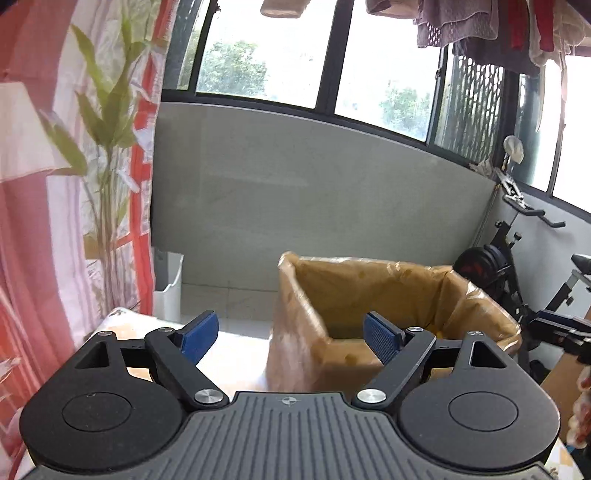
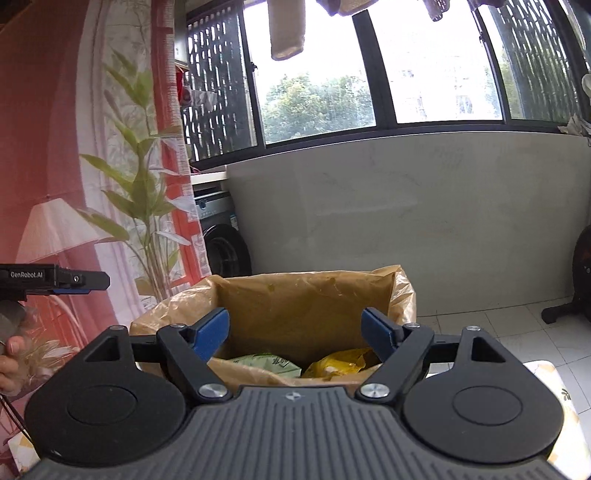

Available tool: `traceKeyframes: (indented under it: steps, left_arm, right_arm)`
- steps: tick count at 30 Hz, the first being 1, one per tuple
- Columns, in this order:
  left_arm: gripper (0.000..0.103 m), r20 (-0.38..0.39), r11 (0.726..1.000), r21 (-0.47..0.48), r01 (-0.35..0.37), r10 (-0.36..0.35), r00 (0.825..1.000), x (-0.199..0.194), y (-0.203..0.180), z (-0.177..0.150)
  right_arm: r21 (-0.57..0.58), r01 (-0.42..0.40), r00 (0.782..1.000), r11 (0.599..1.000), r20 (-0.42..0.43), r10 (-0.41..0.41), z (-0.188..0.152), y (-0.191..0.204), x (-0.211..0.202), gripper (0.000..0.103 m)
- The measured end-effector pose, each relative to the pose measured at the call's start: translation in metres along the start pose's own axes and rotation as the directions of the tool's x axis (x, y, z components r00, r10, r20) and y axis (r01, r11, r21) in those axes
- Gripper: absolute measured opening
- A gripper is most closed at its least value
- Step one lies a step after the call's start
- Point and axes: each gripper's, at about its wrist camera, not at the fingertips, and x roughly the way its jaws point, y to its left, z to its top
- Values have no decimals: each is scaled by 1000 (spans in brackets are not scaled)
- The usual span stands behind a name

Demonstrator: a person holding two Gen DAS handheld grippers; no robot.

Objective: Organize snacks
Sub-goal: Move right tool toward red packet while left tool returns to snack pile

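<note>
This is a home, out on a closed-in balcony. Washed clothes (image 1: 461,26) hang by the big windows (image 2: 317,74). A washing machine (image 2: 221,236) and an exercise bike (image 1: 517,266) stand by the wall.

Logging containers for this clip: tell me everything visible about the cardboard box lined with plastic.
The cardboard box is brown, open-topped and upright, lined with a thin, crinkled, translucent plastic bag folded out over its rim. It stands past the table edge, before a grey wall. In the right wrist view a green snack packet and a yellow snack packet lie at its bottom. Nothing grips it; its base is hidden.
</note>
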Motion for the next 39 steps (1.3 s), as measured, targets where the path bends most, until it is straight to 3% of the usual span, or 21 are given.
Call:
traceKeyframes:
  steps: [10, 16, 21, 26, 30, 35, 39]
  left_arm:
    - [83, -57, 979, -139, -149, 143, 988, -38, 38, -66]
    - [83, -92, 963, -201, -180, 165, 982, -32, 29, -92]
    - [82, -137, 959, -176, -223, 200, 970, -24, 16, -109]
    - [82, -169, 963, -161, -215, 188, 968, -20, 7, -116]
    - [82, -189, 965, -169, -200, 167, 968, -17, 2, -120]
    - [82, -212, 969, -144, -199, 166, 963, -16, -8, -124]
    - [79, -229, 971, -130, -200, 167, 959, -17, -12, -130]
  right_arm:
    - [-54, -19, 996, 998, -90, 14, -54, -3, -26, 86]
    - [-124, -38, 981, 992, -192, 14, -95, -11, -36, 86]
    - [-115, -1, 958, 993, -285, -32, -136, -32, -46, 86]
    - [-137, 0, 932, 991, -358, -49, -173, -46, -53, 86]
    - [-269, -90, 915, 959, -402, -27, -190, -38, -54, 86]
    - [-318, -151, 899, 936, -439, -4, -199, -38, -44, 85]
    - [-287, -158, 883, 945, -470, 5, -198, -47, -26, 85]
